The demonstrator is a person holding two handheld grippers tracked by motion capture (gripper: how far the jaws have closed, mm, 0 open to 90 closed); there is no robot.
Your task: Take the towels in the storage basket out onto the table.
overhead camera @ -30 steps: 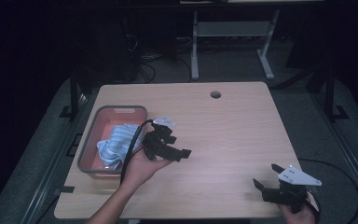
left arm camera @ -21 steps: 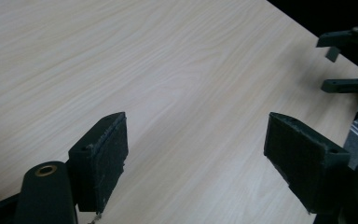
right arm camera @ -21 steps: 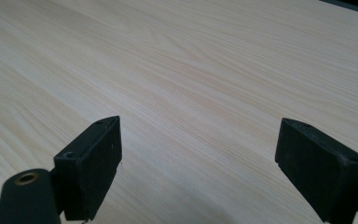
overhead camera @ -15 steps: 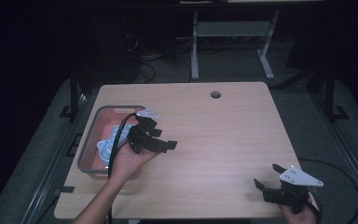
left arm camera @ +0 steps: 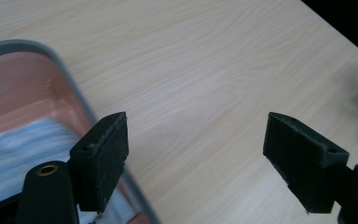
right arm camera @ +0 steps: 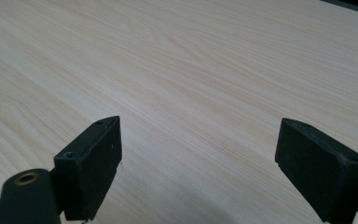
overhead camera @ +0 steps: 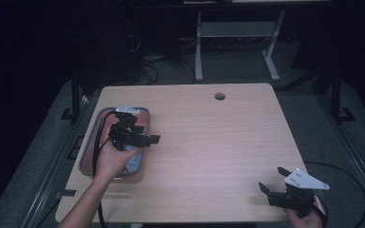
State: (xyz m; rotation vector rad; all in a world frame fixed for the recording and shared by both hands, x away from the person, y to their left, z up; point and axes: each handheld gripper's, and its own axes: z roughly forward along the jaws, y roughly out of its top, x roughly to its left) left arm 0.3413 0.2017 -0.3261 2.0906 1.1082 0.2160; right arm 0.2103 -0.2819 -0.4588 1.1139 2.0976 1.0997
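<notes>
R gripper (overhead camera: 276,185) at near right corner of the wooden table (overhead camera: 218,142), jaws spread wide over bare wood, nothing btwn them. L gripper (overhead camera: 145,138) farther in, over right rim of the grey-rimmed pink tray (overhead camera: 88,156) at table's left edge; jaws wide, empty. Pale blue-white striped cloth (left arm camera: 23,154) lies in tray. Round hole (overhead camera: 219,96) near far edge.

The left hand (overhead camera: 108,160) and its tool (overhead camera: 142,138) hide most of the tray's (overhead camera: 86,156) cloth (overhead camera: 135,161).
</notes>
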